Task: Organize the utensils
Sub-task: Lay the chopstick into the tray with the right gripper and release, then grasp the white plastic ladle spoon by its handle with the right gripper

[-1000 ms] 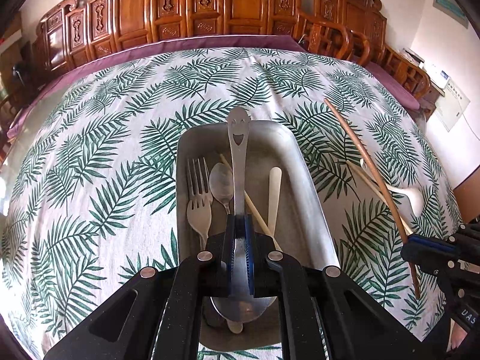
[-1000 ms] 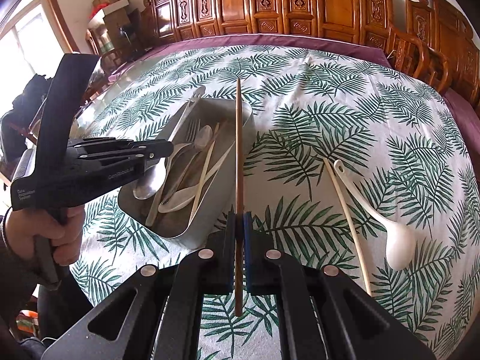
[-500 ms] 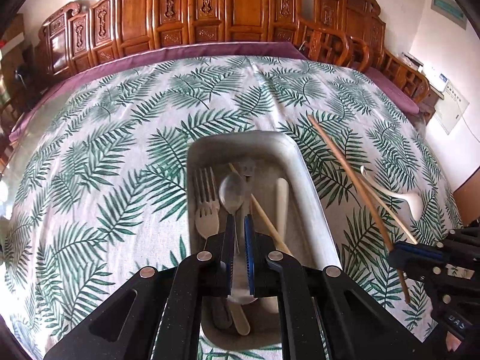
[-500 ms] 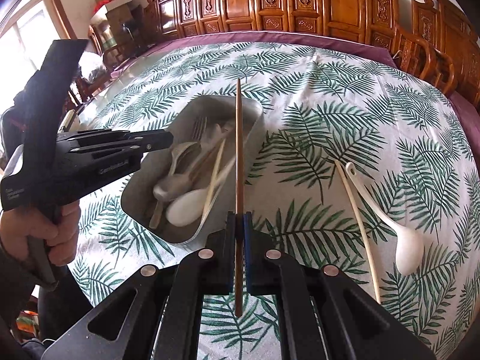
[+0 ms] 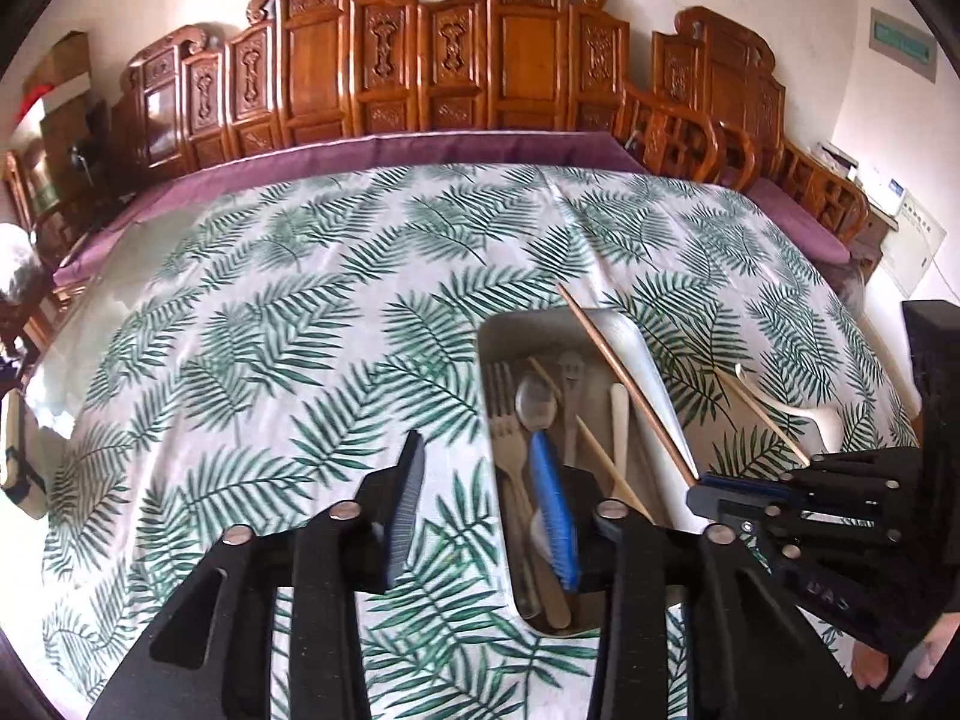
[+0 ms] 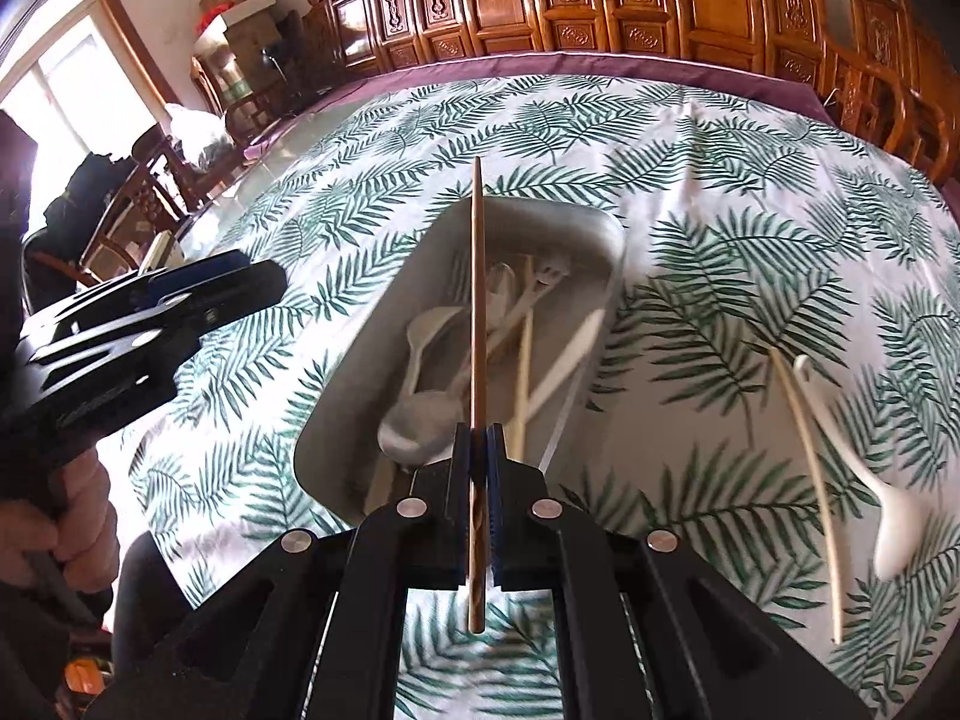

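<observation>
Broadly, a white tablecloth printed with green palm fronds [image 5: 252, 312] covers the whole table, with carved reddish-brown wooden chairs [image 5: 420, 66] lined up behind its far edge. On the cloth sits a rectangular grey metal tray [image 6: 594, 228] with rounded corners. It holds a metal fork [image 5: 510, 450], a small metal spoon [image 5: 533, 405], a steel ladle with a smiling face cut into its handle [image 5: 573, 369], a pale chopstick [image 5: 606, 456] lying slantwise and a cream plastic handle [image 5: 621, 420].

The left gripper [image 5: 486, 498] hovers over the tray's near left edge; its jaws are opening and nothing is between them, one blue pad standing over the cloth and the other over the fork. A hand [image 6: 66, 516] grips its handle at the left edge of the right wrist view.

The right gripper [image 6: 477, 504] is clamped on a long brown wooden chopstick [image 6: 477, 300], which runs forward from between the pads and crosses above the tray's contents, its tip reaching past the far rim. The tray's right wall is just beside this gripper.

Right of the tray, apart from it, a white ceramic soup spoon [image 6: 888, 522] and a second pale chopstick [image 6: 810, 468] lie side by side on the cloth, close together.
</observation>
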`<action>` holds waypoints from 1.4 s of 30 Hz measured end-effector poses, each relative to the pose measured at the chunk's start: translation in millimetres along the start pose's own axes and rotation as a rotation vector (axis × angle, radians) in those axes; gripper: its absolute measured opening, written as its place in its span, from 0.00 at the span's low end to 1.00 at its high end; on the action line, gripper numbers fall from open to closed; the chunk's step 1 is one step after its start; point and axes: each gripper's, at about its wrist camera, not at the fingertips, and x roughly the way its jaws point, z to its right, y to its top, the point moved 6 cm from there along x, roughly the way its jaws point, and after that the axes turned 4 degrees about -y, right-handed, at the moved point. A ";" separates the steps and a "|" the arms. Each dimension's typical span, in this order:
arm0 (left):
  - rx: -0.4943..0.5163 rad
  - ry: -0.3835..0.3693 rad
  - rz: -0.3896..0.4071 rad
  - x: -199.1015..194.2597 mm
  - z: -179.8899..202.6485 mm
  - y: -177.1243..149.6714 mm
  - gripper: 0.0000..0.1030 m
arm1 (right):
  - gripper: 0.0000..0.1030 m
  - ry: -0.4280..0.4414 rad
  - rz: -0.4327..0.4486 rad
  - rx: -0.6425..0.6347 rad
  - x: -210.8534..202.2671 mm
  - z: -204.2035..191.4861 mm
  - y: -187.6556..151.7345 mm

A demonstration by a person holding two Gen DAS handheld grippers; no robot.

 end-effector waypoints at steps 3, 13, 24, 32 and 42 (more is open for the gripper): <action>-0.007 0.012 0.019 -7.8 -7.5 0.7 0.51 | 0.06 0.007 -0.005 0.004 5.8 -6.0 5.3; -0.016 0.037 0.043 -19.3 -23.6 -2.9 0.69 | 0.06 0.002 -0.017 0.015 19.6 -11.3 13.6; -0.012 0.039 0.047 -23.4 -23.2 -3.5 0.73 | 0.08 -0.001 -0.010 -0.017 20.5 -9.4 16.6; 0.002 0.013 0.051 -23.2 -5.9 -3.1 0.73 | 0.08 -0.028 0.053 -0.031 -12.5 17.0 16.5; 0.039 -0.050 0.043 -13.9 38.4 -2.4 0.73 | 0.08 -0.165 0.069 -0.018 -57.6 112.0 -2.9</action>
